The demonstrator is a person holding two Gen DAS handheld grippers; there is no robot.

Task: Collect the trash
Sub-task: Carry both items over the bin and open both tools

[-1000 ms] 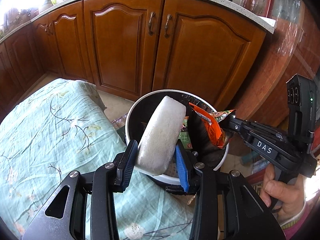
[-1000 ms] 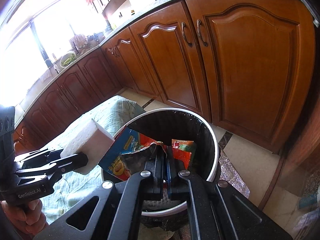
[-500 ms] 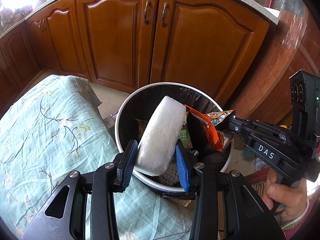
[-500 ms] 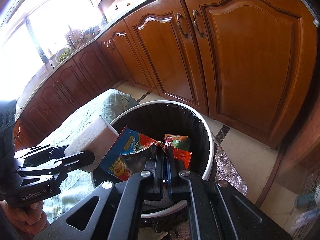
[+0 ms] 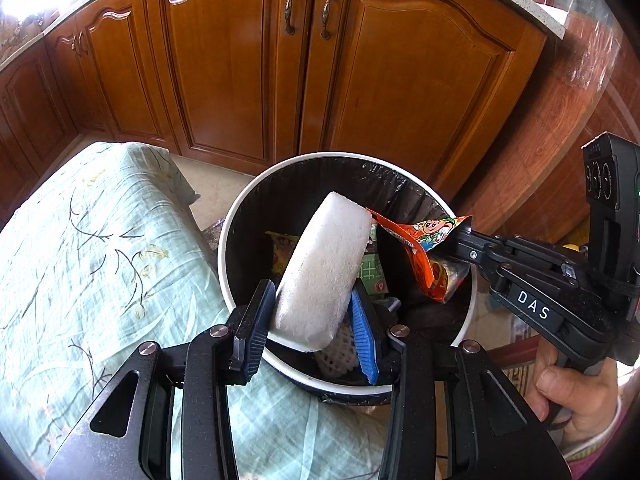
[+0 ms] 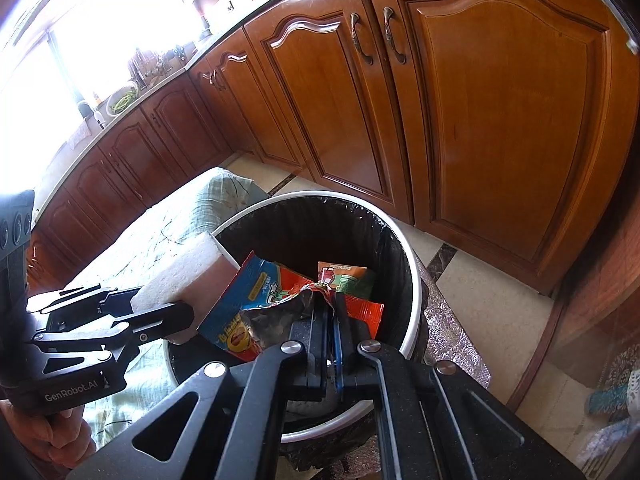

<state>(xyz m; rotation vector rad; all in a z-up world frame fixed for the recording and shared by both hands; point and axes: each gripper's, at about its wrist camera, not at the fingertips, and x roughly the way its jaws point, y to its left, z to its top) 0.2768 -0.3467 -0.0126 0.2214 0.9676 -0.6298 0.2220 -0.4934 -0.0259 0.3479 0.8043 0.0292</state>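
My left gripper (image 5: 312, 304) is shut on a white foam block (image 5: 326, 270), held tilted over the near rim of the white trash bin (image 5: 240, 216) with its black liner. My right gripper (image 6: 327, 312) is shut on a crumpled orange and blue snack wrapper (image 6: 256, 308), which hangs over the bin's open mouth. In the left wrist view that wrapper (image 5: 424, 248) sticks out from the right gripper's tip above the bin's right side. In the right wrist view the foam block (image 6: 184, 276) sits at the bin's left edge. Several wrappers lie inside the bin (image 6: 408, 280).
A table with a pale green floral cloth (image 5: 80, 264) stands left of the bin, touching it. Brown wooden cabinet doors (image 5: 400, 80) rise just behind the bin. Tiled floor (image 6: 480, 288) lies to the right. A person's hand (image 5: 576, 396) grips the right tool.
Both grippers have sunk slightly and moved forward over the bin, so the bin now fills more of each view. Both grips are unchanged.
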